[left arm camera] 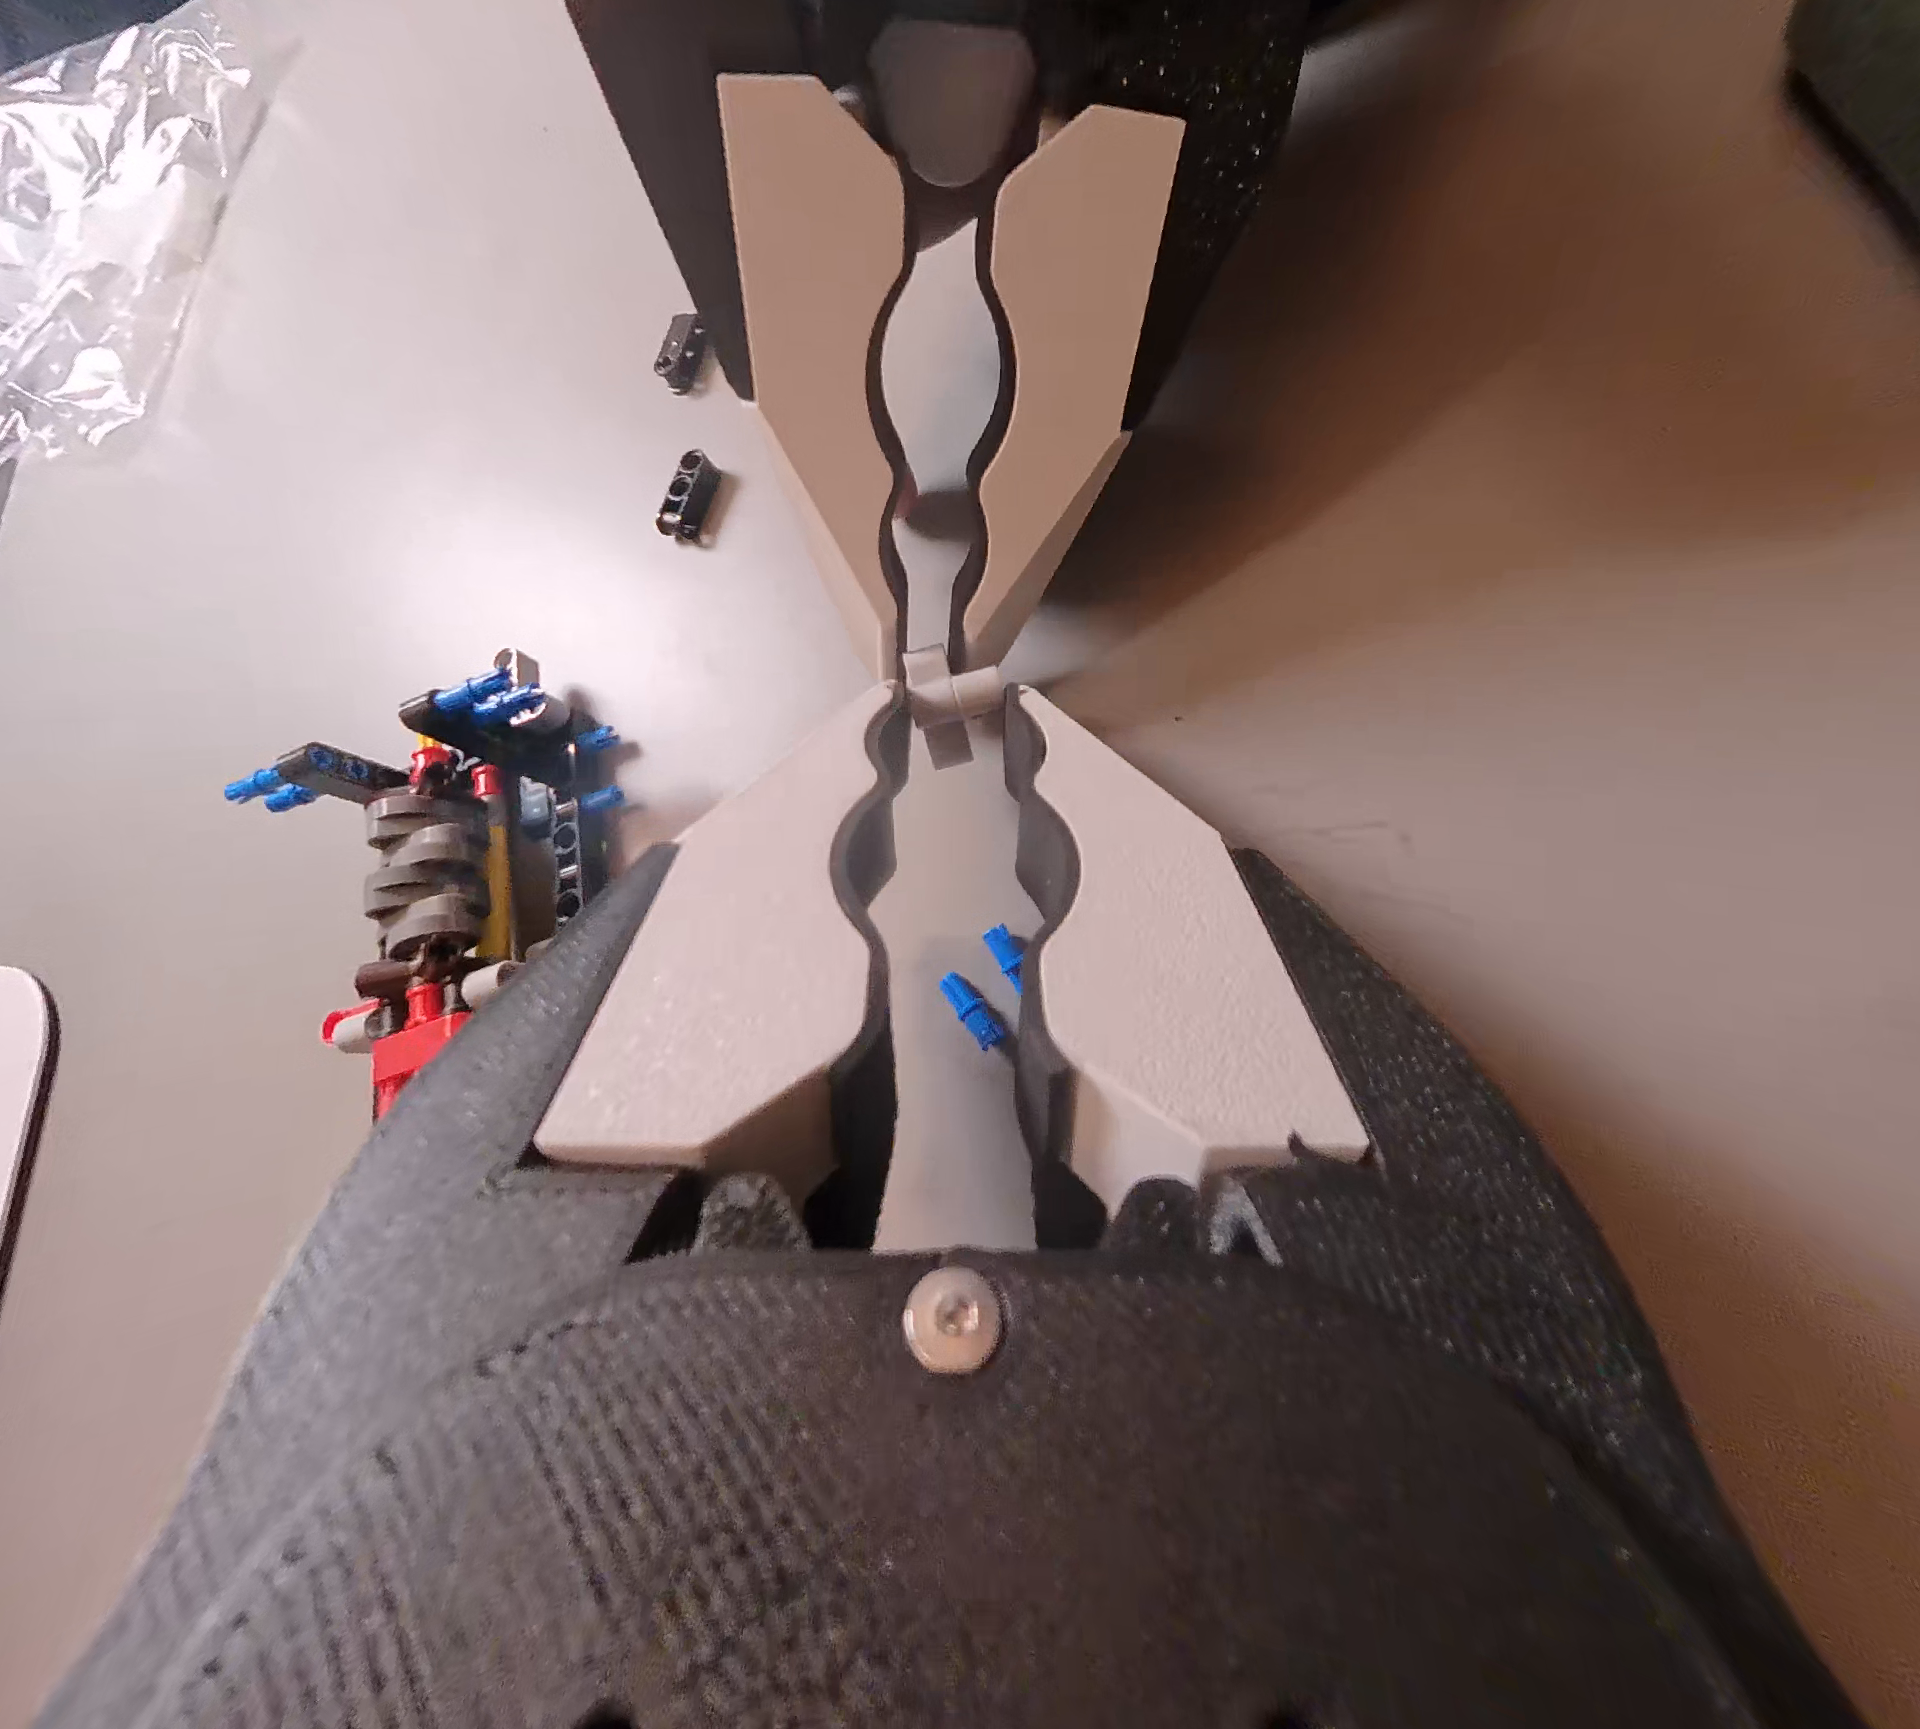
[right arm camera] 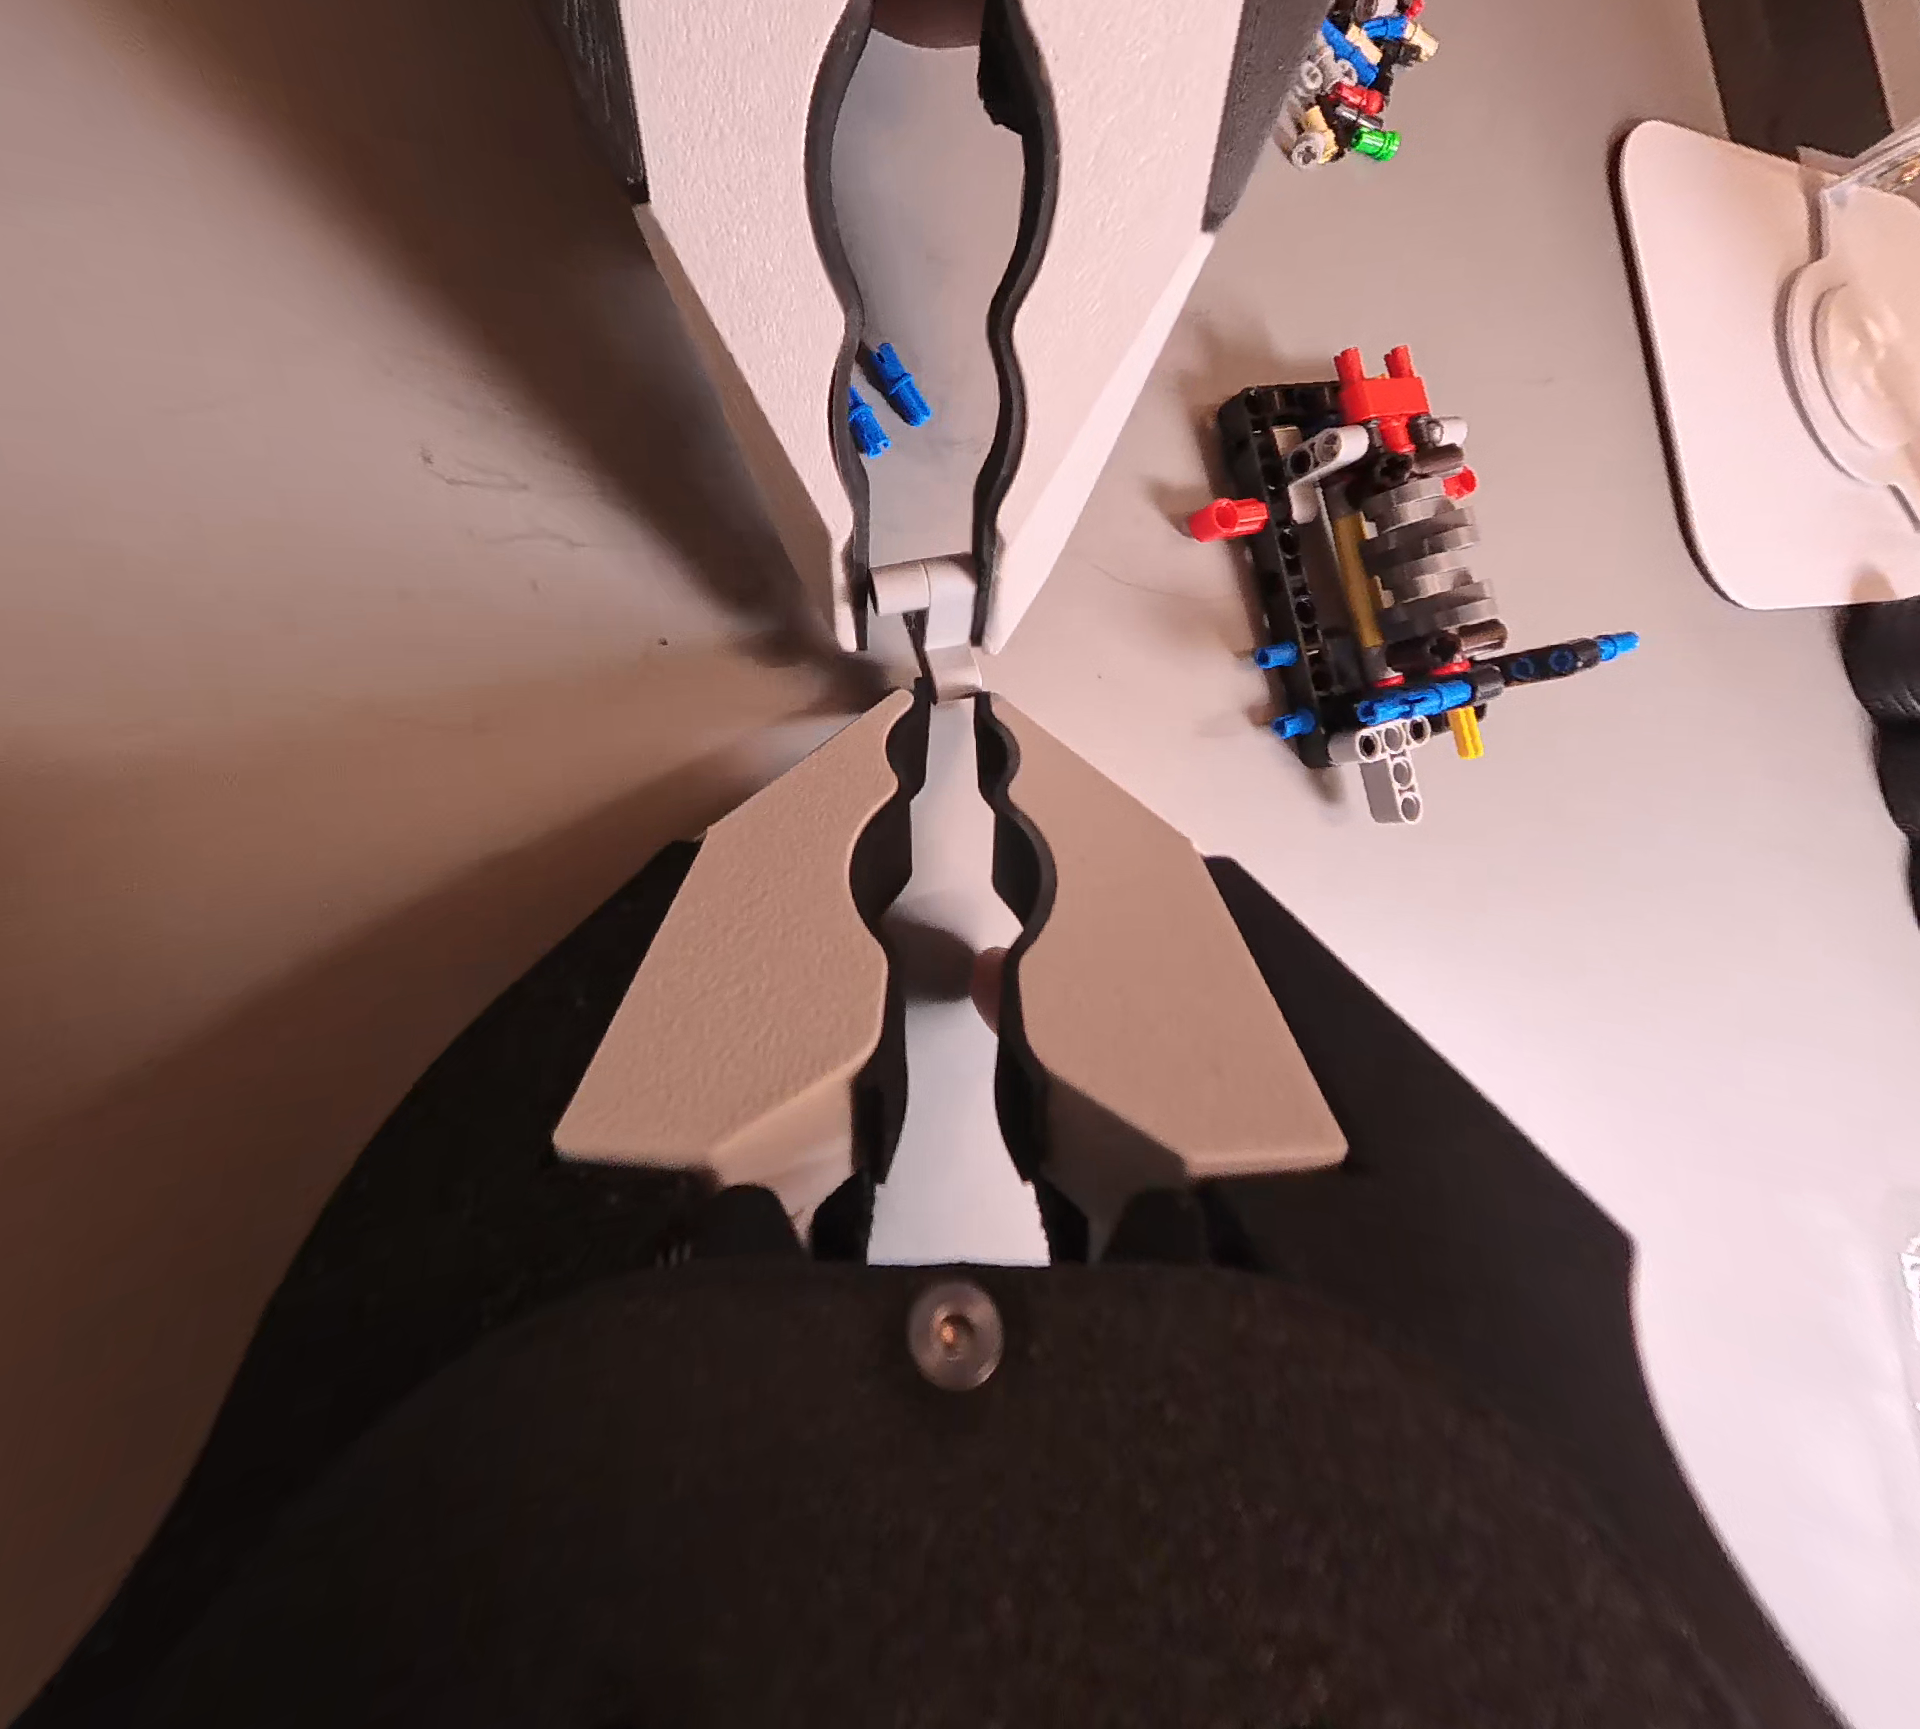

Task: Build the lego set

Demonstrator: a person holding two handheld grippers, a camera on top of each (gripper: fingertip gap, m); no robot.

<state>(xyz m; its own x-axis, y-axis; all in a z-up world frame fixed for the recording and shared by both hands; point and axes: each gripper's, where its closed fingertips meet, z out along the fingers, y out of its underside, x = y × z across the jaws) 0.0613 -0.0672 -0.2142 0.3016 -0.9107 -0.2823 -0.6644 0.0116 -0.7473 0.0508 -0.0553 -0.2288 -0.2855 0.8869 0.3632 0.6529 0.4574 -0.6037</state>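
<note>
left claw (left arm camera: 948,711): you've pinched the small light-grey plastic lego connector (left arm camera: 940,692) at its tips
right claw (right arm camera: 940,692): clamped on the same piece (right arm camera: 925,614), tip to tip
half-built black-framed lego model (right arm camera: 1382,578): off to your right claw's right, well apart

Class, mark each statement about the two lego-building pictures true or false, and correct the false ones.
1. The left gripper and the right gripper meet tip to tip over light grey connector pieces. True.
2. Two loose blue pins lie on the table. True.
3. The partly built model is held in the right gripper. False: it lies on the table, off to the side of both grippers.
4. The two small black pieces are plugged into the model. False: they lie loose, apart from it.
5. A crumpled clear plastic bag lies at the table's edge. True.
</note>
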